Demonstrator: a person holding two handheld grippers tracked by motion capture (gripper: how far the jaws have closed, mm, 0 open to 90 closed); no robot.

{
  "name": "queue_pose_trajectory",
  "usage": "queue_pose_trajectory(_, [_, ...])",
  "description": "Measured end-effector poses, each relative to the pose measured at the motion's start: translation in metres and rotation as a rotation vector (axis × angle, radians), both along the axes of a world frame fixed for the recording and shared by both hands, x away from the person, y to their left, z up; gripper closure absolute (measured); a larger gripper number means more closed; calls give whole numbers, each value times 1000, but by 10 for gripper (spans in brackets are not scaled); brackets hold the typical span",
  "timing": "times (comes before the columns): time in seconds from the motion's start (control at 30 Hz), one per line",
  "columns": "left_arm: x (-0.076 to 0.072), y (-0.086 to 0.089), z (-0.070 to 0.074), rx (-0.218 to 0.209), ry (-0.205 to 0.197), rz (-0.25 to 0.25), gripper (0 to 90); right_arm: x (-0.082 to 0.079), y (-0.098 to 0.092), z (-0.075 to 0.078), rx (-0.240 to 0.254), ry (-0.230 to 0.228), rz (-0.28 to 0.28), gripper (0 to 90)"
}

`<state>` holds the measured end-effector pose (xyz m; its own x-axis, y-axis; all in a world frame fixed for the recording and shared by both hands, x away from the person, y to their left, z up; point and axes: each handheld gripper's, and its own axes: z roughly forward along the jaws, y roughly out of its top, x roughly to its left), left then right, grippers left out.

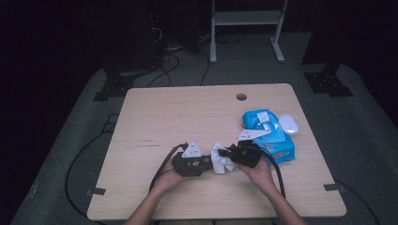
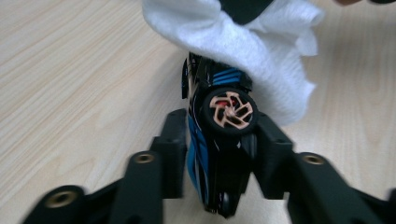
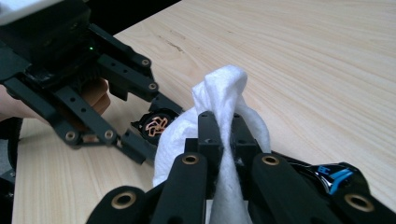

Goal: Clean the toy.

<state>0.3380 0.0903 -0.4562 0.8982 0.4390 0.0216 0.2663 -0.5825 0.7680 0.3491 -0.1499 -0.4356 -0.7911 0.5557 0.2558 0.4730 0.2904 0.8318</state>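
Note:
A black and blue toy car (image 2: 201,154) with a copper-coloured wheel (image 2: 229,111) sits between the jaws of my left gripper (image 2: 219,123). The pads press on its two sides. My right gripper (image 3: 224,122) is shut on a bunched white wipe (image 3: 224,84), which lies against the car's far end (image 2: 261,51). In the high view the left gripper (image 1: 209,161) and right gripper (image 1: 225,152) meet nose to nose low over the table's front middle. The wipe (image 1: 220,161) hangs between them and hides most of the car.
A blue pack of wipes (image 1: 272,136) lies just right of the right hand, with a white oval object (image 1: 288,124) behind it. The wooden table (image 1: 187,112) has a cable hole (image 1: 241,96) near its far edge. Black cables trail from both grippers toward the front edge.

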Motion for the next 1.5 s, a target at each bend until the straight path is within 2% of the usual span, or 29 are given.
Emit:
queue_pose_trajectory(0.13, [3,-9,-1,27,-5,2,526,0,-4,3,-33,-30,-30,859])
queue_pose_trajectory(0.23, [4,-13,-1,38,-10,-6,567,-1,-6,3,-52,-47,-52,860])
queue_pose_trajectory(0.33, [4,-13,0,41,-24,-1,622,-5,3,4,-75,-76,-19,858])
queue_pose_trajectory(0.43, [3,-11,0,38,-28,-6,627,-7,6,5,-99,-95,-13,858])
queue_pose_trajectory(0.53, [3,-7,0,31,-14,-3,633,-5,-1,7,-115,-97,-37,858])
queue_pose_trajectory(0.63, [4,-4,0,22,-9,2,636,-2,-18,9,-127,-110,-91,858])
queue_pose_trajectory(0.67, [4,-3,0,21,-2,0,639,0,-31,8,-119,-101,-132,858])
queue_pose_trajectory(0.7, [4,-2,0,18,-1,0,639,0,-31,8,-119,-101,-132,858])
queue_pose_trajectory(0.73, [4,-2,1,18,0,-2,638,2,-37,5,-109,-81,-151,858])
queue_pose_trajectory(0.83, [5,-3,2,22,4,-4,635,2,-36,2,-98,-73,-143,858])
queue_pose_trajectory(1.0, [5,-1,8,21,-6,-3,588,-1,-21,2,-91,-74,-102,858])
queue_pose_trajectory(1.1, [4,3,16,65,-14,-8,547,-5,-9,1,-81,-80,-72,858])
queue_pose_trajectory(1.13, [4,3,16,65,-14,-8,543,-6,-7,1,-79,-82,-73,858])
queue_pose_trajectory(1.17, [4,4,18,87,-19,-5,540,-6,-5,0,-74,-82,-64,858])
queue_pose_trajectory(1.23, [3,5,19,93,-22,-5,540,-6,-4,0,-73,-86,-59,858])
queue_pose_trajectory(1.33, [3,8,19,100,-29,-13,590,-4,-5,0,-68,-80,-52,858])
queue_pose_trajectory(1.5, [2,9,20,105,-33,-25,610,-1,-15,-6,-69,-51,-85,858])
